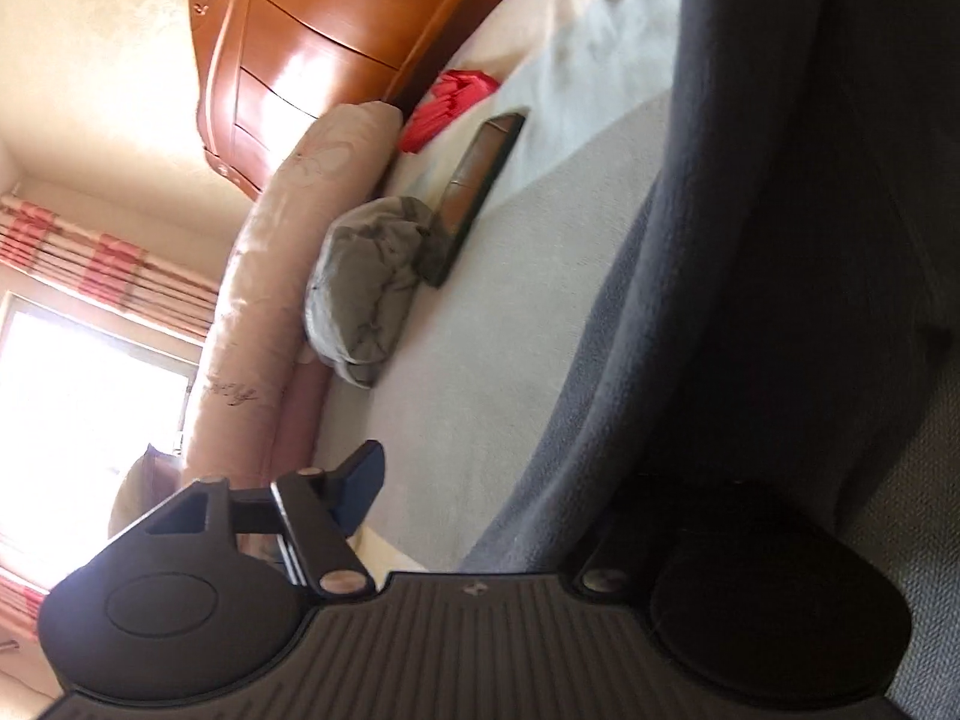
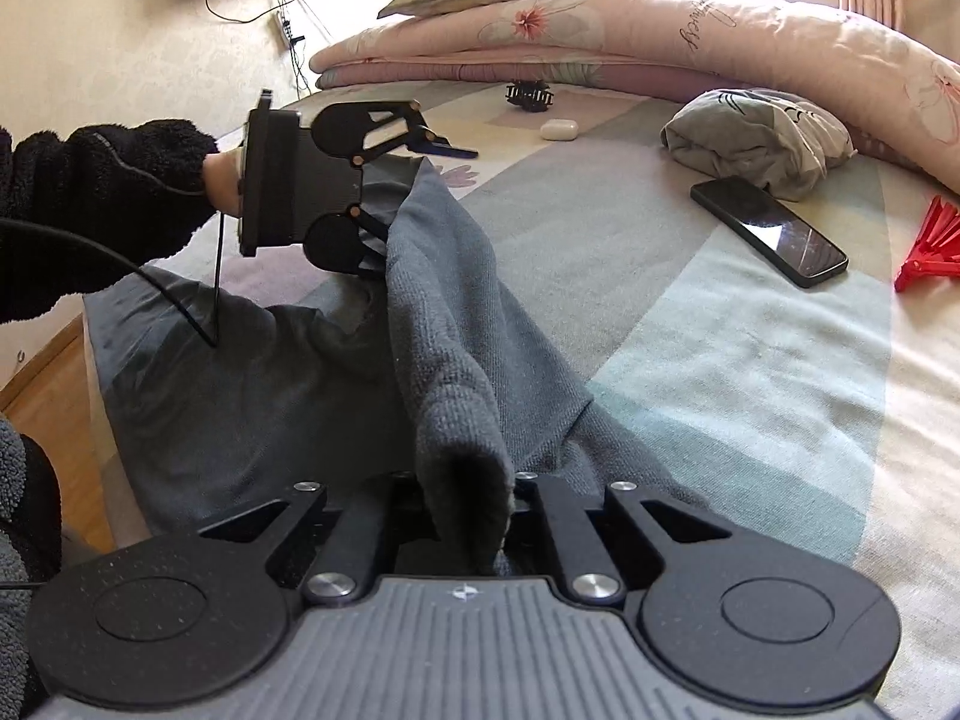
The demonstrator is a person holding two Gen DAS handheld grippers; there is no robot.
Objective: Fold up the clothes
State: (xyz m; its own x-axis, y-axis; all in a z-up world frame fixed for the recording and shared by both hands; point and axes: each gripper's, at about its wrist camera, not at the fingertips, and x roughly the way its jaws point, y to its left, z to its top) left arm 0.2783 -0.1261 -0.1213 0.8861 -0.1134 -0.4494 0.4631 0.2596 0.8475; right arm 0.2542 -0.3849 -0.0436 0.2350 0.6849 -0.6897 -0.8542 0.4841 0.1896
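On the bed (image 2: 750, 360), the right gripper (image 2: 474, 516) is pinching the grey garment (image 2: 444, 324); the left gripper (image 2: 414, 192) is gaping, its fingers (image 2: 447, 149) straddling the cloth's top edge.

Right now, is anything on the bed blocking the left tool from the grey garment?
Nothing visible. The left tool is open right at the grey garment; the phone lies well aside.

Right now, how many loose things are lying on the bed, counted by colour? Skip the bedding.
Grey: 2, the dark grey garment and the bundled light grey garment
Black: 2, the phone and the hair clip
White: 1, the earbud case
Red: 1, the folding fan
Total: 6
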